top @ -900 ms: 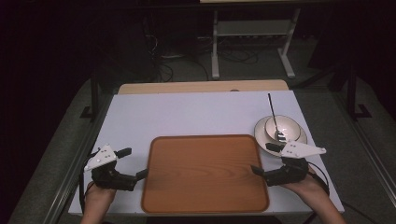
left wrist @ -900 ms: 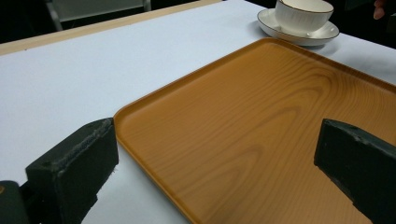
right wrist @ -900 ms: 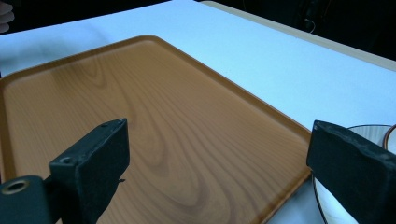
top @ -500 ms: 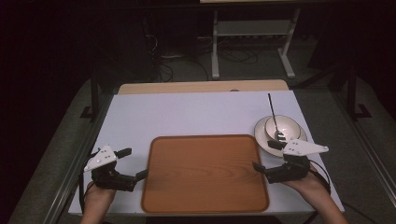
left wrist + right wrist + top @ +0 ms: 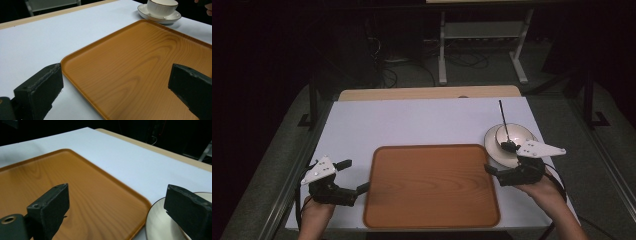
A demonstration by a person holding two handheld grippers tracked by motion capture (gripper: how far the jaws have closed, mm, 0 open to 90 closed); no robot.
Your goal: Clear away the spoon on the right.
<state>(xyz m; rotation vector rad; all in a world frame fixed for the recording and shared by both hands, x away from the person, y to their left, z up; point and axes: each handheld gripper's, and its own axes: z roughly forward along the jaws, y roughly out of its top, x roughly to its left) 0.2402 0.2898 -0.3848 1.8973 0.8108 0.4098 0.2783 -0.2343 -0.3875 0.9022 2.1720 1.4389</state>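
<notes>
Left gripper point(image 5: 351, 180), jaws spread wide and empty, straddles the left rim of the tray point(image 5: 432, 185), which lies flat on the white tabletop point(image 5: 422, 122) between both grippers. The tray is a rigid rounded rectangle with a smooth wood-grain surface and a low raised lip; it probably is light but slick, so its opposite side rims are the best holds. Right gripper point(image 5: 499, 172), jaws likewise apart and empty, sits at the right rim, just beside the glossy, breakable saucer point(image 5: 492, 140) and cup point(image 5: 514, 135).

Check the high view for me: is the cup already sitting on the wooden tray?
No, the cup stands on its saucer on the white table, beside the tray.
</notes>
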